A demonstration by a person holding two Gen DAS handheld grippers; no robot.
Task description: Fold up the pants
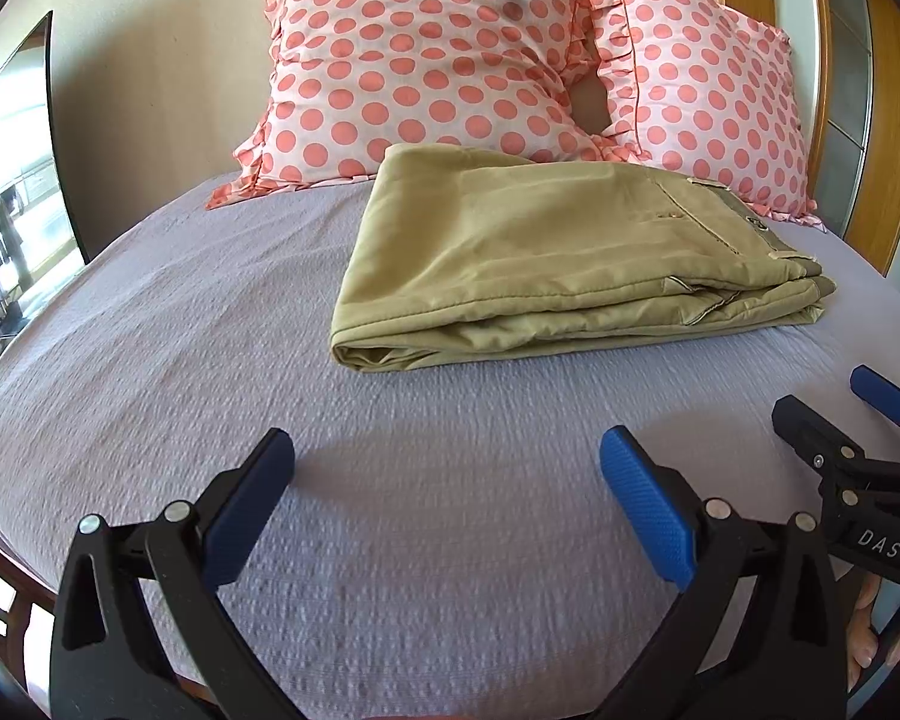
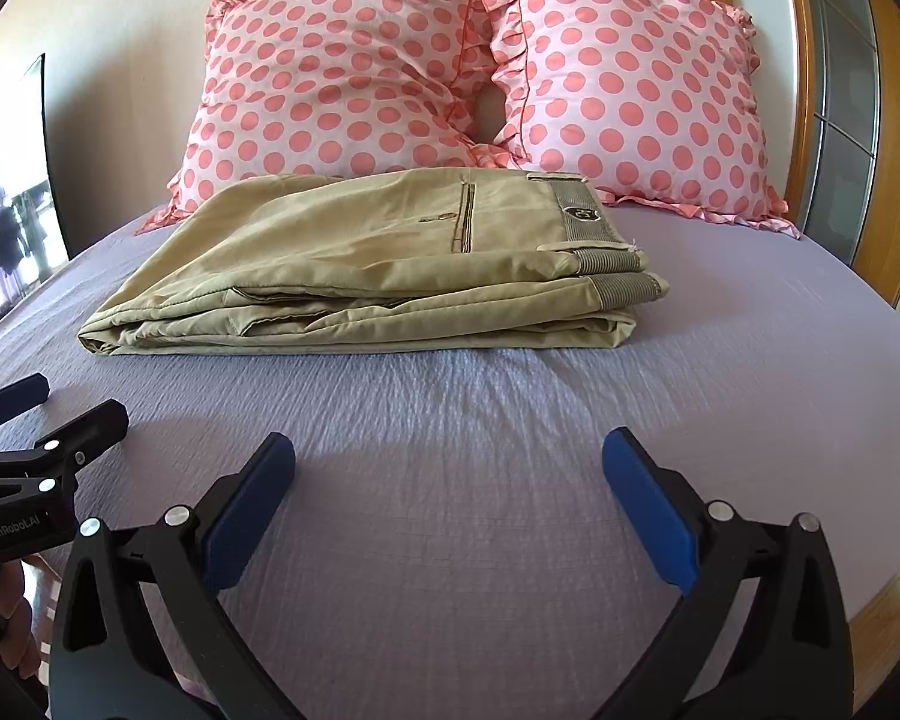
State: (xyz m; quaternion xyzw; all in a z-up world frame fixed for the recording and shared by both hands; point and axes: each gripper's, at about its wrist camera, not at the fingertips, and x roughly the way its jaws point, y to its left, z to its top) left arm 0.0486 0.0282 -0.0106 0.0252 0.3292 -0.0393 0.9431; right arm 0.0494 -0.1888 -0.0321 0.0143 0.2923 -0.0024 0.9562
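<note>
Jaws apart; waistband badge (image 2: 583,214) legible right view only.

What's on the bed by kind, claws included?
Polka-dot pillows: 2, left pillow and right pillow
Folded khaki pants: 1
Claws: 2, left claw and right claw, both open and empty
Total: 5, all over the lilac bedspread

It is a bedroom in a home: a bed (image 2: 510,480) with a purple sheet and two spotty pink pillows (image 2: 342,72).
</note>
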